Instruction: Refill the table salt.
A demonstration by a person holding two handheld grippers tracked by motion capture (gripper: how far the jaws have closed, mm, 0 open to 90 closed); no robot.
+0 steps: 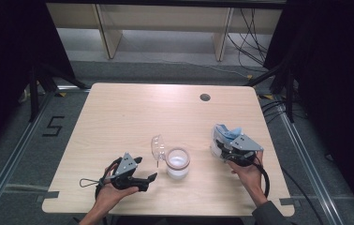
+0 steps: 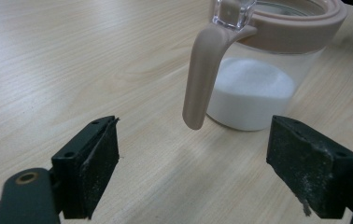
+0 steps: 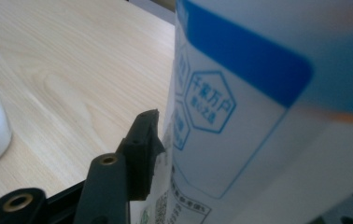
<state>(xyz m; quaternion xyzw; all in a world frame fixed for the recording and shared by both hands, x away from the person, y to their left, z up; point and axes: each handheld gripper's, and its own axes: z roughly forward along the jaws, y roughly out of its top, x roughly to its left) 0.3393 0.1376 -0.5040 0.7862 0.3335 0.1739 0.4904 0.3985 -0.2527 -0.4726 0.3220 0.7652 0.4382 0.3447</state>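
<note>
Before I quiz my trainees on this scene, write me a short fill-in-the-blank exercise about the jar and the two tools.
1. The jar holds a ____ powder.
2. The jar's clear lid stands flipped ____.
3. The left tool has its jaws ____, empty.
4. The right tool grips a white and ____ bag.

Missing words: white; open; open; blue

On the table (image 1: 119, 112), the jar (image 1: 178, 164) stands between both hand-held grippers, the bag (image 1: 225, 136) to its right.

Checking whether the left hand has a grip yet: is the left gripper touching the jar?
Apart. The left gripper view shows the left gripper with its jaws spread wide and bare table between them and the jar.
</note>
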